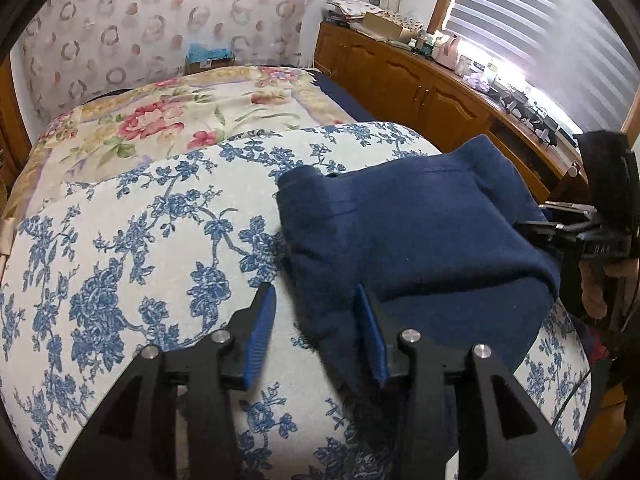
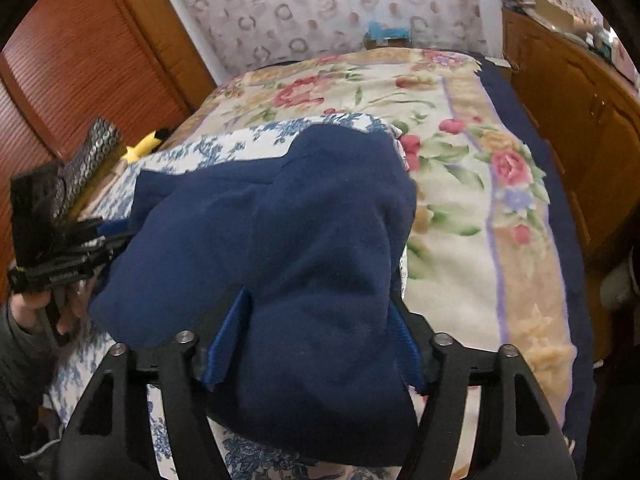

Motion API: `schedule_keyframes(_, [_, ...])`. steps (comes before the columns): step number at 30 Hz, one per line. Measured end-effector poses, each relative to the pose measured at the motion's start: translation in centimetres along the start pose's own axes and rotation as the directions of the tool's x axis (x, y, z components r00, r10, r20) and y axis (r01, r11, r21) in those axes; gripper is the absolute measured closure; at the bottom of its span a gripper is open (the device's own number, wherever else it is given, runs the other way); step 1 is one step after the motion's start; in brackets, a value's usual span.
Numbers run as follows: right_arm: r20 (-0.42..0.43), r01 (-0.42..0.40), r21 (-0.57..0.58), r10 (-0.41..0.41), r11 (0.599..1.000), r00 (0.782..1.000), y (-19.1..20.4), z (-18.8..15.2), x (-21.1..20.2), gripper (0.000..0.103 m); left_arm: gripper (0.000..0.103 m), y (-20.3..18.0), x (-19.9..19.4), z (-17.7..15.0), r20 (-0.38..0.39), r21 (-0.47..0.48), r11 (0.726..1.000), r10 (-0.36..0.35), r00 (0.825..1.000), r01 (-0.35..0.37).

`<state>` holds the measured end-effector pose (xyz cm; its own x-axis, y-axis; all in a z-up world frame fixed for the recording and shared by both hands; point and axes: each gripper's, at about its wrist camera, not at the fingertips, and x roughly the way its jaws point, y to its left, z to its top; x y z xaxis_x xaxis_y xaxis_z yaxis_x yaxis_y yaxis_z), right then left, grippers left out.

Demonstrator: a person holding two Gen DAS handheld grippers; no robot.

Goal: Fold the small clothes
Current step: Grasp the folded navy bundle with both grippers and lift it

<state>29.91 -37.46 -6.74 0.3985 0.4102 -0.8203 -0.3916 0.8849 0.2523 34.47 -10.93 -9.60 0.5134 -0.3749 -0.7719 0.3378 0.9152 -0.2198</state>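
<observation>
A navy blue fleece garment (image 1: 416, 236) lies bunched on the blue-flowered white cloth (image 1: 140, 240). My left gripper (image 1: 316, 320) is open; its right finger rests against the garment's near left edge and nothing is held between the fingers. In the right wrist view the garment (image 2: 304, 240) drapes over and between the blue pads of my right gripper (image 2: 320, 332), whose jaws stand wide apart. The right gripper also shows in the left wrist view (image 1: 576, 228) at the garment's right edge. The left gripper shows at the left of the right wrist view (image 2: 92, 236).
The cloth lies on a bed with a pink-flowered blanket (image 1: 180, 120) behind it. A wooden cabinet (image 1: 420, 88) cluttered with small items runs along the right under a bright window. A slatted wooden door (image 2: 80, 60) stands on the left.
</observation>
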Motion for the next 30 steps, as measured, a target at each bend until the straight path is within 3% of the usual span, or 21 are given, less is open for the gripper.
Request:
schedule_keyframes(8, [0.012, -0.009, -0.047, 0.010, 0.999, 1.000, 0.6, -0.3, -0.3, 0.074, 0.064, -0.3, 0.4, 0.3, 0.006, -0.026, 0.998, -0.064, 0.998, 0.064])
schedule_keyframes(10, [0.036, 0.009, -0.069, -0.007, 0.998, 0.999, 1.0, -0.4, -0.8, 0.082, 0.079, 0.0, 0.4, 0.3, 0.000, -0.045, 0.994, -0.103, 0.995, 0.103])
schedule_keyframes(11, [0.045, 0.025, -0.083, -0.021, 0.996, 0.999, 1.4, -0.4, -1.0, 0.082, 0.091, 0.2, 0.4, 0.3, -0.007, -0.058, 0.990, -0.128, 0.992, 0.127])
schedule_keyframes(12, [0.052, 0.041, -0.094, -0.036, 0.995, 0.998, 1.8, -0.4, -1.2, 0.084, 0.094, 0.5, 0.1, 0.3, 0.004, -0.076, 0.984, -0.161, 0.987, 0.161])
schedule_keyframes(19, [0.156, 0.112, -0.182, -0.084, 0.977, 0.984, 5.6, 1.3, -5.2, 0.087, 0.096, 0.4, -7.1, 0.5, 0.131, -0.030, 0.968, -0.242, 0.961, 0.248])
schedule_keyframes(24, [0.217, 0.108, -0.278, -0.047, 0.955, 0.975, 10.6, 4.1, -7.3, 0.087, 0.096, 2.2, -15.0, 0.3, 0.259, -0.002, 0.973, -0.224, 0.940, 0.232])
schedule_keyframes(30, [0.261, 0.036, -0.424, 0.084, 0.905, 0.962, 19.4, 9.3, -5.8, 0.087, 0.096, 8.3, -24.4, -1.9, 0.390, -0.034, 0.997, -0.048, 0.920, 0.067])
